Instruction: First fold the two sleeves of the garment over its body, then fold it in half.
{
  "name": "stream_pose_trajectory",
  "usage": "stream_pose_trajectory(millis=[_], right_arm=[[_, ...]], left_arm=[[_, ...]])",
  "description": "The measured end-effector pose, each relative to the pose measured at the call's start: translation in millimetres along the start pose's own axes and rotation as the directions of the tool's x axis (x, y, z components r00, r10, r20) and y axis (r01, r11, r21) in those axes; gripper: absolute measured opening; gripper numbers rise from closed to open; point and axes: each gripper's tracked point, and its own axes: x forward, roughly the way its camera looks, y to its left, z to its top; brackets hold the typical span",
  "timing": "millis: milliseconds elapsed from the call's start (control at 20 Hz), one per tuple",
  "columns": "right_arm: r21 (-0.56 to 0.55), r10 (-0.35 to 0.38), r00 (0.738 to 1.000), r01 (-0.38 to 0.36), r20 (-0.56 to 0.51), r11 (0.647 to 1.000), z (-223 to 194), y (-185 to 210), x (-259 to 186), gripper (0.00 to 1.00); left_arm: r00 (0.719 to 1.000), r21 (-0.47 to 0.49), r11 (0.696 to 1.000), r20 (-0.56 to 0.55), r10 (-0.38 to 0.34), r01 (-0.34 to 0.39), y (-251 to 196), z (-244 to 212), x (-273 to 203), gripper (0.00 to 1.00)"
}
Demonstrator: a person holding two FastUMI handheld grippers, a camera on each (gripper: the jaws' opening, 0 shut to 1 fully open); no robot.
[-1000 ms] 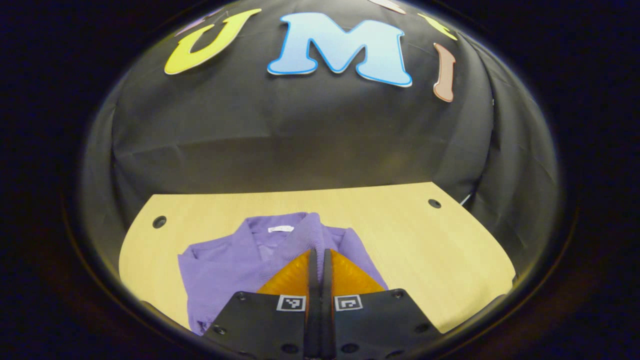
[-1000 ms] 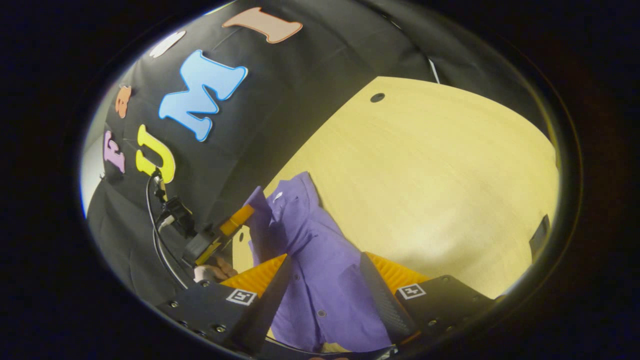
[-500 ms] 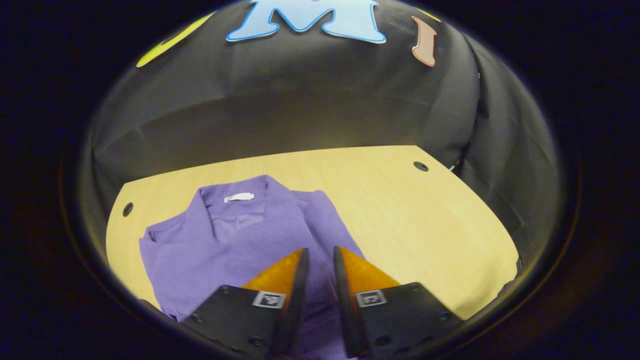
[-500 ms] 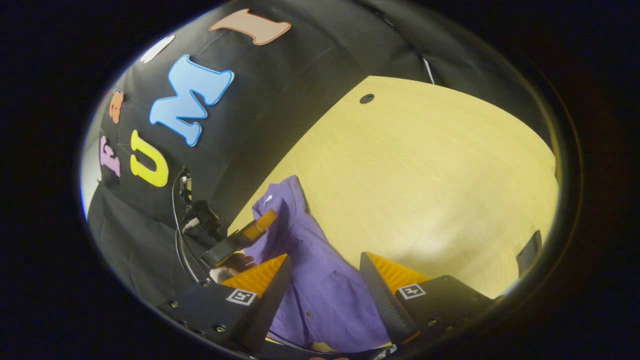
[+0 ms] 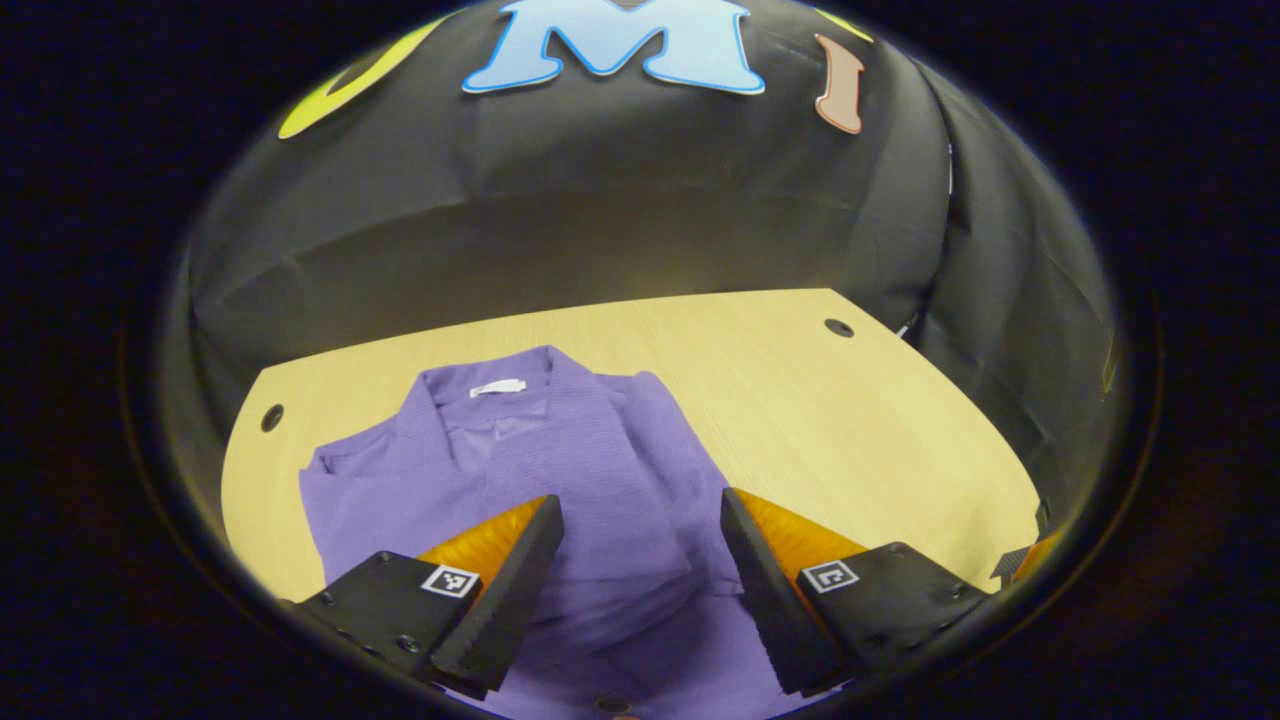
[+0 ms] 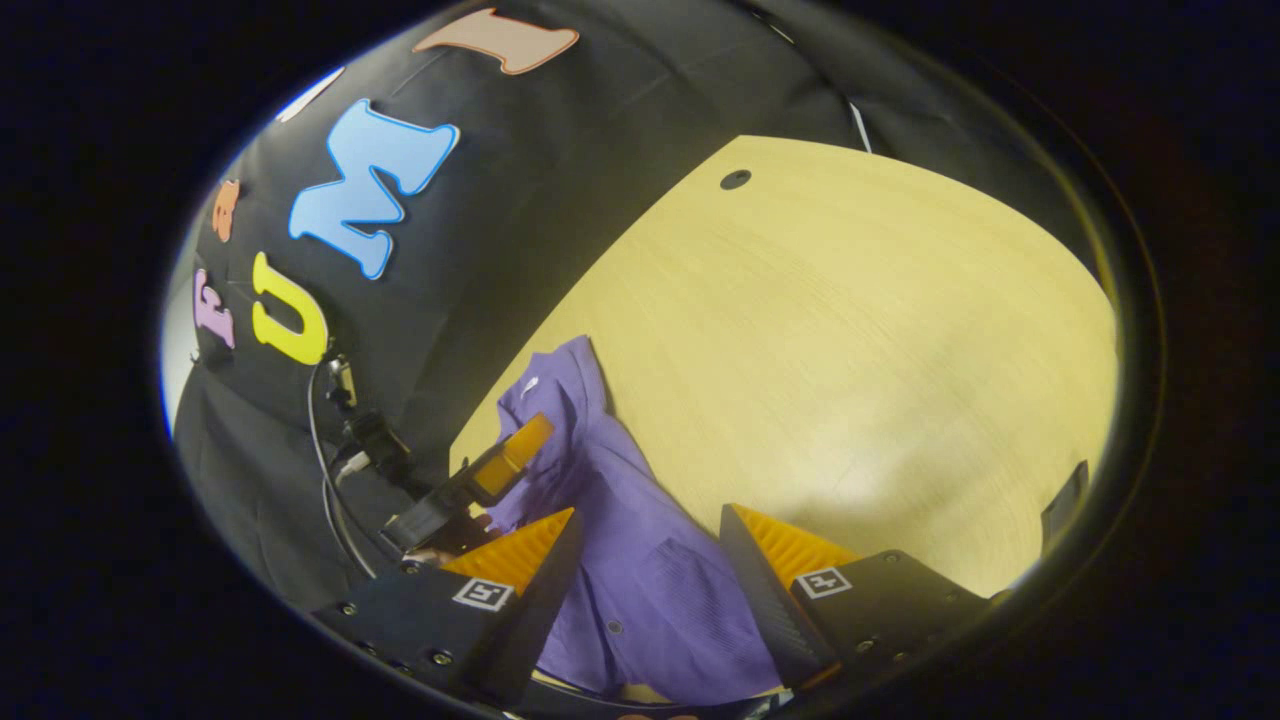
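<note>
Both tools are held wide apart and gripping nothing: the left tool (image 5: 640,560) and right tool (image 6: 645,570) hover over the purple shirt (image 5: 560,480) lying on the desk (image 5: 850,420). For a clean half fold, the hem corners should be pinched evenly. The collar label (image 5: 497,387) is seen from the left gripper view; the left tool (image 6: 500,470) is seen from the right gripper view.

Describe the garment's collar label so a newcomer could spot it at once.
On the wooden table lies a purple garment. At its far end, inside the collar, sits a small white label, the only white patch on the purple cloth.
</note>
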Motion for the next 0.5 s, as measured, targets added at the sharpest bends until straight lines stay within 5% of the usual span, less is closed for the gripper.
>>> stream_pose_trajectory(millis=[500], right_arm=[[-0.153, -0.067, 0.987, 0.045, -0.148, 0.987, -72, 6, 10, 0.87]], left_arm=[[0.997, -0.02, 0.997, -0.029, 0.077, -0.078, 61, -74, -105, 1.0]])
